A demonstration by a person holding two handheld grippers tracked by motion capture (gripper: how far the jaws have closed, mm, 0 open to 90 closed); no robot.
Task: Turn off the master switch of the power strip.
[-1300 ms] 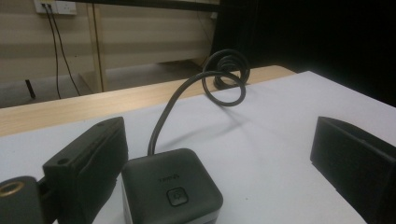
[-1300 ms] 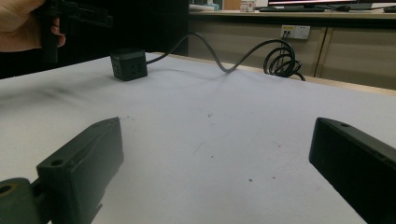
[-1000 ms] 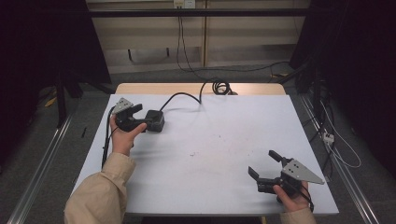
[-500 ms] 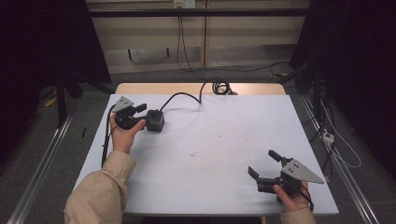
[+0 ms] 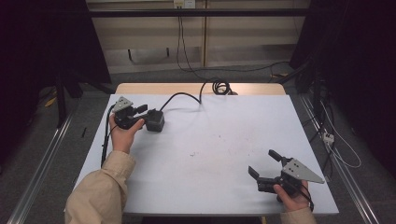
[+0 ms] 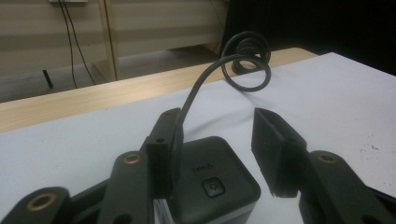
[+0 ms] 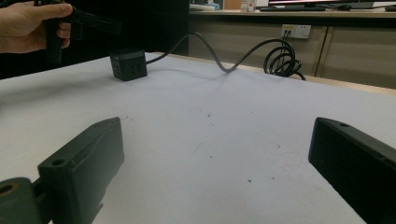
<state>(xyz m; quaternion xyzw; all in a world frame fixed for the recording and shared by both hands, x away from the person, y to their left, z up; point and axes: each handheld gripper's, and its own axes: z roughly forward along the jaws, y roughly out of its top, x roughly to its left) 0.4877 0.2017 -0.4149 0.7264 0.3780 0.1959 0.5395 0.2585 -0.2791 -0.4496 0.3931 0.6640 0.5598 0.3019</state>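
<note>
Here we see the left gripper (image 5: 142, 113) with jaws that have just been closing around a black cube-shaped power adapter (image 5: 155, 121); one jaw touches its side while the other stands clear. Its black cord (image 5: 180, 95) trails away beyond the jaws. Well apart, the right gripper (image 5: 263, 164) rests wide open, holding nothing, on the white table (image 5: 219, 140).

You work at a white table (image 5: 210, 154) with a wooden strip (image 5: 187, 88) along its far edge. Beyond it stands a pale panelled wall (image 5: 154, 35) with a socket (image 5: 183, 3), cables hanging from it. The floor (image 5: 32, 154) is grey, with a metal rail (image 5: 42, 163) at your left. Both sides lie in darkness.
</note>
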